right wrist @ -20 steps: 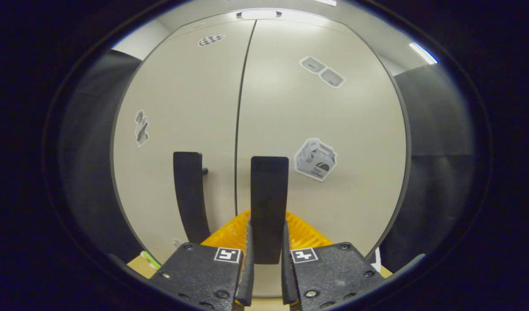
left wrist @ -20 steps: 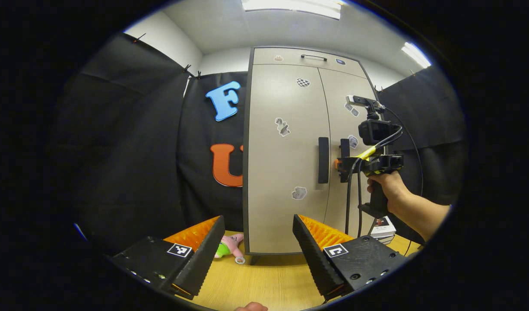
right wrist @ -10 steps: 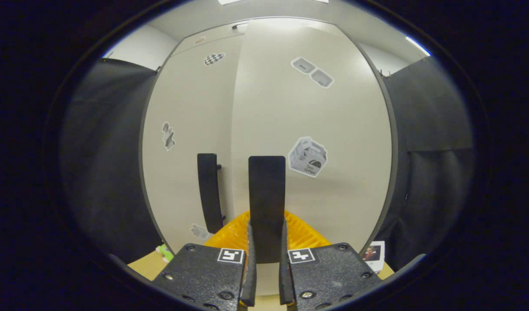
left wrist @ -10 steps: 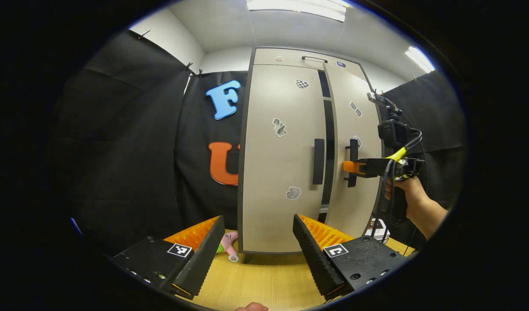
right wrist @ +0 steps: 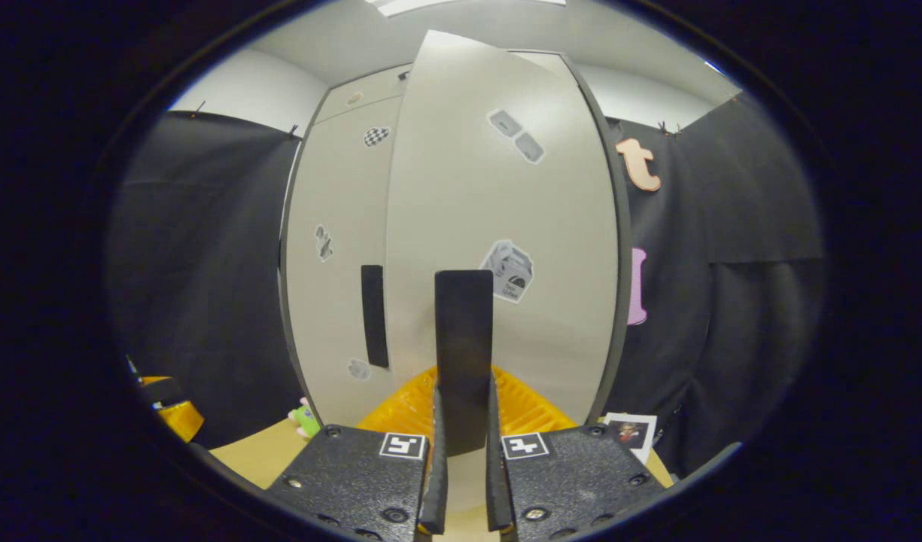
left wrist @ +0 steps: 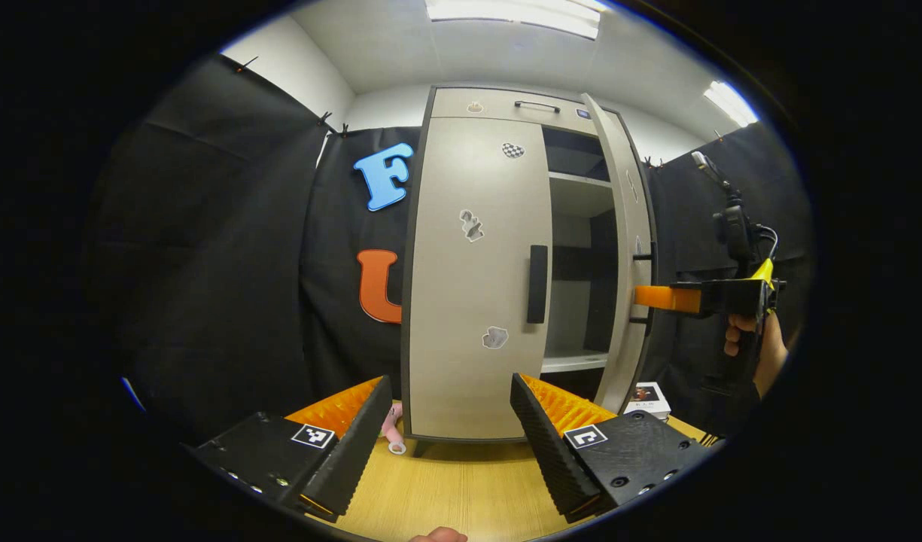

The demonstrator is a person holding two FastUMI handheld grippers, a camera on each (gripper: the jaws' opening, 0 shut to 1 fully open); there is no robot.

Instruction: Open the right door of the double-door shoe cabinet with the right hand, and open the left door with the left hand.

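Note:
A tall beige shoe cabinet (left wrist: 472,105) stands on the wooden table. Its left door (left wrist: 468,301) is closed, with a dark vertical handle (left wrist: 537,284). The right door (left wrist: 628,226) stands swung out, showing the shelves (left wrist: 577,226) inside. My right gripper (left wrist: 643,296) is at that door's handle, held by a hand (left wrist: 750,342). In the right gripper view the right gripper (right wrist: 464,391) is shut on the right door's handle (right wrist: 464,331), with the right door (right wrist: 506,196) close ahead and the left door's handle (right wrist: 373,316) to the left. My left gripper (left wrist: 449,429) hangs open, well short of the cabinet.
A pink and green plush toy (left wrist: 391,429) lies at the cabinet's left foot. A small printed box (left wrist: 645,397) sits on the table (left wrist: 445,489) to the right of the cabinet. Black cloth walls enclose both sides.
The right door has swung from closed to wide open, pulled by the right gripper, which moved right and outward. The left gripper stayed nearly still.

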